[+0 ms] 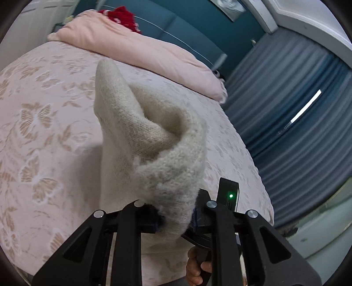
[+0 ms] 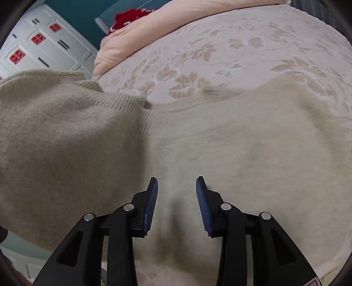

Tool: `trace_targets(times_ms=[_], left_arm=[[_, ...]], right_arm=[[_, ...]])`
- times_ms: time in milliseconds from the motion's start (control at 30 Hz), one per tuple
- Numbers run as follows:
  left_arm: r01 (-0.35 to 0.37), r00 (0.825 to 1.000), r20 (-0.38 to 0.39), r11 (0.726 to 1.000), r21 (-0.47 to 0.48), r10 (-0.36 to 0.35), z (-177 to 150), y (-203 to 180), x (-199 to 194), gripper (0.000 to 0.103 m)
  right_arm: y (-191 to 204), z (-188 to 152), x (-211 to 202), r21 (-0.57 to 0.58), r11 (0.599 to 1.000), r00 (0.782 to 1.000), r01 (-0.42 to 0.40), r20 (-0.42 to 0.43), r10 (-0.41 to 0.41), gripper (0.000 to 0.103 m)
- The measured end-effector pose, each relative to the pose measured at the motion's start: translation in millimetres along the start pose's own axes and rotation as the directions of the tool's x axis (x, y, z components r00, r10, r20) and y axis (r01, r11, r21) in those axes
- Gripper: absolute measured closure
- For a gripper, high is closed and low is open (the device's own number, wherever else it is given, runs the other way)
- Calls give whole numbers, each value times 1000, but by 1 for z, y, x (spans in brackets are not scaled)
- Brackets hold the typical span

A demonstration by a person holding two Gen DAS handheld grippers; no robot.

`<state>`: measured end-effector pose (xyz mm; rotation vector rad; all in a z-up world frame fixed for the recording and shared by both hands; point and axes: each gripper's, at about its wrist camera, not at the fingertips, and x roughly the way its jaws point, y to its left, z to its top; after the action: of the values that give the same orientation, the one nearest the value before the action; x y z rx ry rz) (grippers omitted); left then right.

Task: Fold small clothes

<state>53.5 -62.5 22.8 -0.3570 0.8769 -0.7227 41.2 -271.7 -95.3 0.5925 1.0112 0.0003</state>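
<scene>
Open bedspread [image 1: 44, 132] is left clear to the left of the lifted sweater [image 1: 154, 143]. Passage toward the headboard is blocked by a pink pillow [image 1: 136, 48]. The near bedspread is covered by the sweater's spread body [image 2: 242, 154].

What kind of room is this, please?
Most likely a bedroom: a bed with a butterfly-patterned bedspread, a pink pillow at its head, and blue curtains beside it.

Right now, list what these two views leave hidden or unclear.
- Left gripper pads, left wrist view: buried in the cream sweater they clamp.
- Sweater's lower hem, right wrist view: hidden behind the right gripper and cut off by the frame.
- Red item behind the pink pillow: blurred, mostly hidden, unidentifiable.
</scene>
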Motion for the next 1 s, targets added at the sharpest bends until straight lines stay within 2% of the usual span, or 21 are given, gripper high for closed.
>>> trace_targets(times_ms=[67,133,233,300,333,367,433,500,567,633,700,800,833,900,933,1000], left_arm=[[15,998,-59,996,91,-10,-16,-34,26,84],[22,989,-145,988,150,0,-40,-57,60,83],[29,967,-255,977,210,26,-82,-71,106,72],[32,951,-307,976,215,36,-108,-69,117,69],[42,945,-325,976,214,30,-119,-67,116,62],[39,947,-318,972,231,37,-128,-65,110,56],[-2,960,-268,954,301,86,-144,-61,92,24],[-75,968,-196,923,378,159,-153,-55,74,13],[-146,964,-137,884,444,227,-157,-45,61,12],[-207,948,-124,862,463,294,-159,-35,59,12],[-246,931,-137,858,452,339,-159,-20,63,12],[-277,916,-162,872,404,367,-153,0,70,12],[-283,914,-167,876,391,370,-152,5,69,12],[-297,912,-160,876,380,378,-149,11,70,12],[-300,913,-154,876,378,379,-148,12,70,12],[-313,912,-139,876,367,385,-146,15,70,12]], right_arm=[[-37,-4,-35,55,998,999,28,43,-31,60],[-73,-10,-66,98,993,995,70,68,-77,60],[-116,-25,-102,156,981,988,117,79,-131,56],[-132,-34,-117,182,978,990,106,76,-121,53],[-136,-37,-122,190,977,991,93,78,-110,49],[-137,-39,-126,191,979,992,75,83,-93,44],[-135,-39,-126,186,982,995,27,89,-44,36],[-133,-37,-119,190,982,997,-17,82,2,36],[-129,-36,-108,197,979,997,-55,56,45,35],[-121,-34,-95,203,977,998,-62,27,58,35],[-115,-35,-80,222,973,997,-69,-7,72,35],[-109,-38,-60,284,955,994,-80,-49,97,35],[-105,-38,-54,290,954,993,-77,-62,99,35],[-91,-34,-46,272,960,993,-63,-80,88,56],[-81,-28,-46,239,970,995,-45,-78,65,75],[-57,-11,-57,169,984,997,-64,-35,71,78]])
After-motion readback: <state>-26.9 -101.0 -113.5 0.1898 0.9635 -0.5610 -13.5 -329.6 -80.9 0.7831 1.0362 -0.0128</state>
